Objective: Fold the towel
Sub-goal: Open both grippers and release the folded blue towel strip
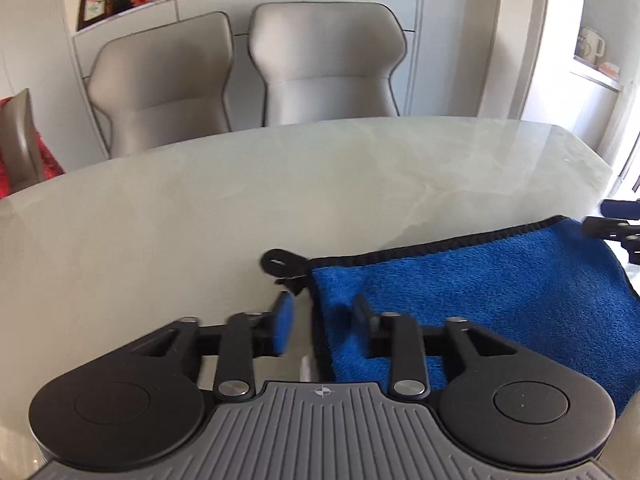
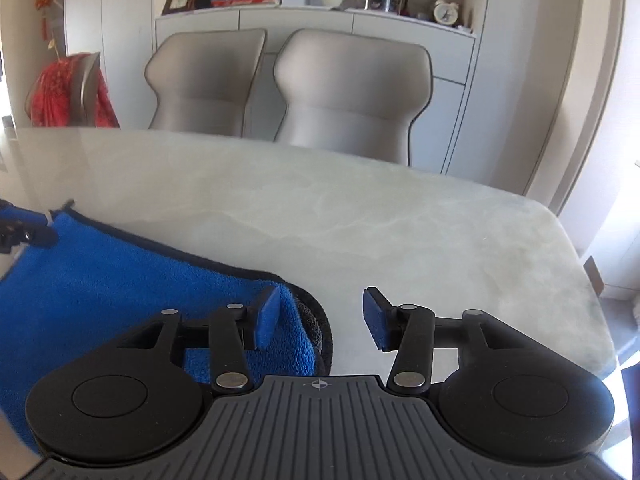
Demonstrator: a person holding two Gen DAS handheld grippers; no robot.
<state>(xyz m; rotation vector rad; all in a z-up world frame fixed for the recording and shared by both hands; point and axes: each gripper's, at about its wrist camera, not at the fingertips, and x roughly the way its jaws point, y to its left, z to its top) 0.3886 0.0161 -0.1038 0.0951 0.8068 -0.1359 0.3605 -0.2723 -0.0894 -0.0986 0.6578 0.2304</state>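
Both tongs, left tongs and right tongs, are gaping empty over the blue towel lying folded on the desk; next comes regripping an edge.

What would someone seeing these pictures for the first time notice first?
The bright blue towel with black trim stands out, lying on the pale marble-look table near its front edge. The left gripper and right gripper each sit over one end of it, jaws open, gripping nothing. Behind the table stand two grey chairs, side by side.
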